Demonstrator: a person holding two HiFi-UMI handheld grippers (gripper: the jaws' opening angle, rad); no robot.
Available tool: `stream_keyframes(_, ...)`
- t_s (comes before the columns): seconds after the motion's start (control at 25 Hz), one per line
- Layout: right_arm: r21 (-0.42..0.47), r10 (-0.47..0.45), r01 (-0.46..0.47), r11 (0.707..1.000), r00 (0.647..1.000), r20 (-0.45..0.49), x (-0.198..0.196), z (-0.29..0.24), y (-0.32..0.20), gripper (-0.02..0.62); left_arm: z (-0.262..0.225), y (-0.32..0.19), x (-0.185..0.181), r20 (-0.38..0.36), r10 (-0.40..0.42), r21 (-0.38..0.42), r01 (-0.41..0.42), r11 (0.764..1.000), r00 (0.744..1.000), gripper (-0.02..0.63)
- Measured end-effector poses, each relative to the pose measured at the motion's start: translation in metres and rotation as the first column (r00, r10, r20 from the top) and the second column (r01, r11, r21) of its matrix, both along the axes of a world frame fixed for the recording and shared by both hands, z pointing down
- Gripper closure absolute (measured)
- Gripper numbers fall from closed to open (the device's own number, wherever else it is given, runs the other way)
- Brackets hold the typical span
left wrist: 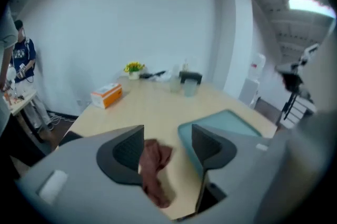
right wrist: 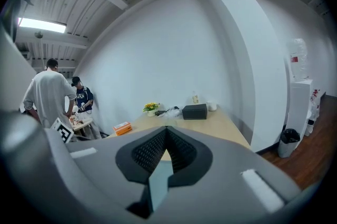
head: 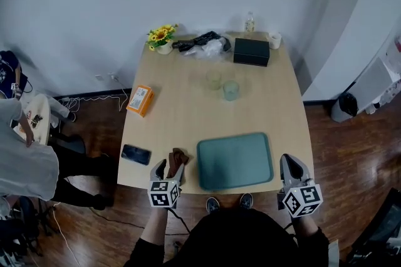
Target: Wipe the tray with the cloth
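Pale wood table (head: 188,121) against a white wall, and we're looking steeply down on it. At the table's 6 o'clock edge lies the teal tray (head: 235,160), flat and bare. Just off the tray's 9 o'clock side sits the brown cloth (head: 176,161), crumpled on the wood, close to the tray but apart from it.

Over to the left gripper (head: 170,169): it's right at the cloth, jaws standing wide apart. From its own view the left gripper (left wrist: 167,139) has the cloth (left wrist: 154,165) between the two pads, bunched up against the left one, with a clear gap to the right one, so nothing is clamped. The tray (left wrist: 231,123) shows just beyond the right jaw there.

Now the right gripper (head: 290,164): it hovers off the tray's 3 o'clock edge, near the table's corner. Its own view shows the right gripper (right wrist: 167,136) with the ribbed pads pressed together and nothing between them.

Round the rest of the table: a dark phone (head: 136,154) at the cloth's 9 o'clock, an orange box (head: 140,100) out at 10 o'clock, yellow flowers (head: 161,37) at 11, a black box (head: 251,51) at 1, and two clear glasses (head: 230,90) near the middle. Off to the left, a person in a white shirt (head: 22,153) stands beside the table.
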State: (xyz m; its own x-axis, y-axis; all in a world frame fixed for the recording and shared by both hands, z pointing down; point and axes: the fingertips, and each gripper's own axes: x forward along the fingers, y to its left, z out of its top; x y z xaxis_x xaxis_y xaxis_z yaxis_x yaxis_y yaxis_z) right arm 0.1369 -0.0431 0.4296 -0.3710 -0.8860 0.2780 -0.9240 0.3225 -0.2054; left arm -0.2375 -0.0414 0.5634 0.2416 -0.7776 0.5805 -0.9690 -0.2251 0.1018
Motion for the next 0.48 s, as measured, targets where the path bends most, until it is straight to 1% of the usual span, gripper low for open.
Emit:
stream_keyframes(0.04,0.003,-0.010,0.010,1.000,1.000,0.004,-0.004,-0.002,-0.001,0.594,-0.037,0.000,0.019,-0.055,0.040,0.083,-0.036,0.996,0.998,0.354)
stream_keyframes(0.08,0.006,-0.021,0.021,1.000,1.000,0.009,-0.009,-0.004,-0.001,0.594,-0.071,0.002,0.041,-0.092,0.097,0.160,-0.082,0.984,0.991,0.378)
stream_keyframes(0.12,0.010,-0.035,0.034,0.999,0.999,0.014,-0.014,-0.007,-0.001,0.594,-0.102,0.007,0.063,-0.107,0.161,0.227,-0.133,0.965,0.981,0.402)
stream_keyframes(0.2,0.026,-0.065,0.065,0.998,0.998,0.021,-0.024,-0.014,0.000,0.595,-0.149,0.020,0.101,-0.106,0.268,0.321,-0.222,0.921,0.958,0.417)
stream_keyframes(0.28,0.052,-0.099,0.097,0.994,0.995,0.031,-0.036,-0.025,0.002,0.595,-0.179,0.031,0.131,-0.115,0.335,0.378,-0.270,0.886,0.935,0.420)
stream_keyframes(0.32,0.068,-0.115,0.113,0.991,0.993,0.037,-0.041,-0.032,0.003,0.594,-0.187,0.036,0.144,-0.130,0.356,0.395,-0.281,0.874,0.925,0.420)
stream_keyframes(0.4,0.107,-0.146,0.140,0.984,0.988,0.047,-0.051,-0.046,0.005,0.594,-0.192,0.043,0.166,-0.168,0.385,0.402,-0.293,0.868,0.908,0.420)
stream_keyframes(0.48,0.146,-0.169,0.160,0.976,0.984,0.051,-0.057,-0.058,0.009,0.594,-0.190,0.046,0.184,-0.181,0.407,0.401,-0.311,0.862,0.895,0.420)
